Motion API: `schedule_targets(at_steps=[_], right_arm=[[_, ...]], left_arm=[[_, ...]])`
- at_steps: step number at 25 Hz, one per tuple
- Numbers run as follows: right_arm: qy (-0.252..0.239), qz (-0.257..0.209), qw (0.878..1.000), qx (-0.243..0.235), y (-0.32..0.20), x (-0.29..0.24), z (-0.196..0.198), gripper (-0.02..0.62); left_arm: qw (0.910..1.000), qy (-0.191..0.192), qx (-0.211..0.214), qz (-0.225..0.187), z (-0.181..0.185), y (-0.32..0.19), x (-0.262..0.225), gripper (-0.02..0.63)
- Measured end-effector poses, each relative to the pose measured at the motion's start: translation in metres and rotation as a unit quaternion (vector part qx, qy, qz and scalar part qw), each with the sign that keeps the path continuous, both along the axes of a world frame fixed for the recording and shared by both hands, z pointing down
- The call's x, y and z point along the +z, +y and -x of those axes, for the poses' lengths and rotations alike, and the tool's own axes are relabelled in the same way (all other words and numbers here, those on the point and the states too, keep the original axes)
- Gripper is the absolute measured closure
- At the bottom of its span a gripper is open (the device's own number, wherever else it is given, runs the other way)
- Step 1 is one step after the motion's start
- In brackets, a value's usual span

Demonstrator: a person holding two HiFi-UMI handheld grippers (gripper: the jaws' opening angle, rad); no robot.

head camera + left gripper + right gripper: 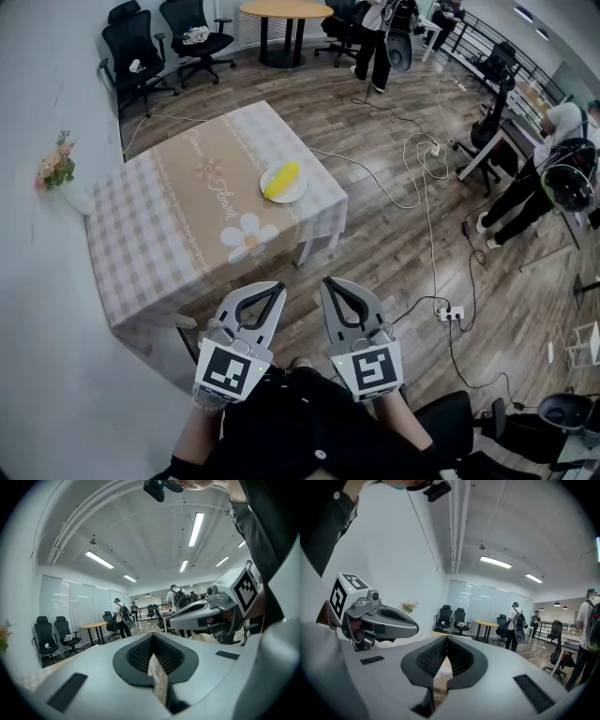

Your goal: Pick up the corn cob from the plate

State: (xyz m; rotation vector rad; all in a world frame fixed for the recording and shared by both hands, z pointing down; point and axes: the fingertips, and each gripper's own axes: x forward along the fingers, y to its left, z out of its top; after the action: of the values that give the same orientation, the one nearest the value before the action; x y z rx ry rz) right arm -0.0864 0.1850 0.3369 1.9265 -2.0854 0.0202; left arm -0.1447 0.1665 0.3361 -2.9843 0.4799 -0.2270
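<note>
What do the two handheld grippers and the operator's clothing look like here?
Both the left gripper and right gripper have pale grey bodies with dark ribbed pads lining the jaws. Each carries a cube with black-and-white square markers. The person wears black clothing.

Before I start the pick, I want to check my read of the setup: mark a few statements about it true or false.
1. The corn cob lies on the plate. True.
2. The left gripper holds the corn cob. False: its jaws are shut on nothing, short of the table.
3. The plate sits on the floor. False: it sits on the table.
4. The right gripper is shut and empty. True.
</note>
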Motion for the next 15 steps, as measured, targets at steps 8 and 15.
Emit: schedule_targets(at_steps=[8, 15], right_arm=[[0.001, -0.001, 1.0, -0.003, 0.002, 0.003, -0.001, 0.554], [-0.022, -0.01, 1.0, -0.005, 0.004, 0.0, -0.009, 0.554]], left_arm=[[0.9999, -0.001, 0.004, -0.012, -0.002, 0.002, 0.005, 0.594], [0.9994, -0.002, 0.008, -0.034, -0.007, 0.005, 0.004, 0.594]])
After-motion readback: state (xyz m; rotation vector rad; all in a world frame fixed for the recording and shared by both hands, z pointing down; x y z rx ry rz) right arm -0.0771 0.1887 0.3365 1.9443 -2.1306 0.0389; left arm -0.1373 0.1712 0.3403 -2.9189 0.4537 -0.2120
